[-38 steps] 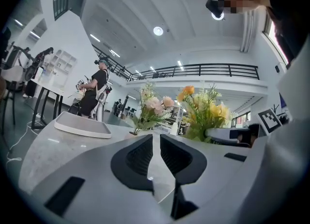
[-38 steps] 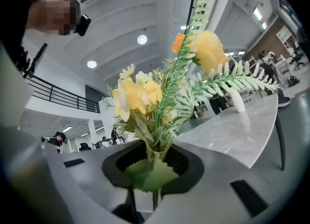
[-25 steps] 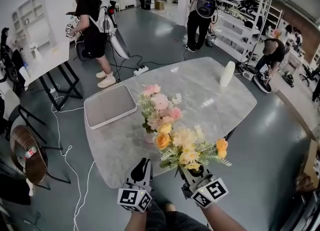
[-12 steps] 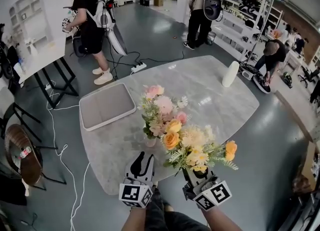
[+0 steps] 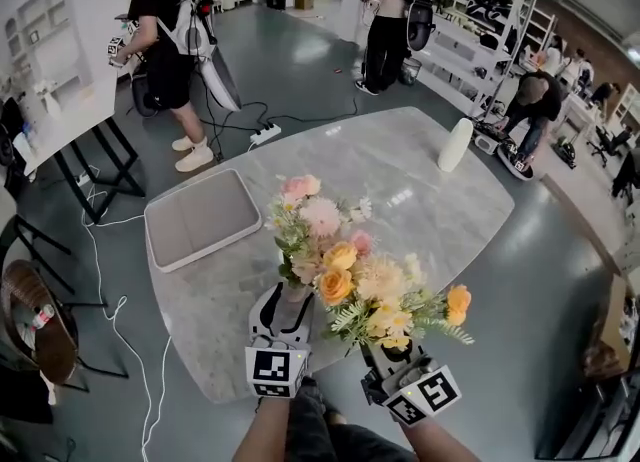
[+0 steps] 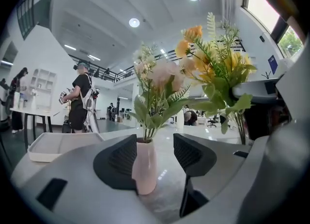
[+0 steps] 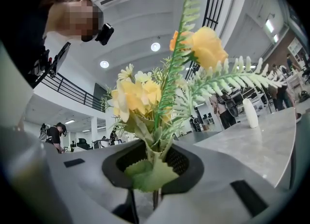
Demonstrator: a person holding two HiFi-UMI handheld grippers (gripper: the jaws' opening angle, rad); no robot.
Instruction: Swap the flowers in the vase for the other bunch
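A small pink vase point(image 5: 294, 296) stands near the front edge of the marble table point(image 5: 400, 175), holding a pink and peach bunch point(image 5: 312, 218). My left gripper point(image 5: 285, 302) reaches level to it. In the left gripper view the vase point(image 6: 145, 166) stands between the jaws of the left gripper point(image 6: 157, 151), close to the left pad point(image 6: 121, 157). The jaws have just been opening and stand open around it. My right gripper point(image 5: 385, 352) is shut on the stems of a yellow and orange bunch point(image 5: 390, 302), held upright right of the vase. The stems and a leaf point(image 7: 151, 173) sit between the jaws of the right gripper point(image 7: 153, 166).
A grey tray point(image 5: 200, 220) lies on the table's left part, and a white cylinder point(image 5: 454, 145) stands at its far right. A person point(image 5: 165, 40) stands beyond the table at the left, with others at shelves farther back. Cables run over the floor at the left.
My left gripper has moved forward to the vase and its jaws have gone from shut to open around it. The yellow bunch has stayed in the right gripper.
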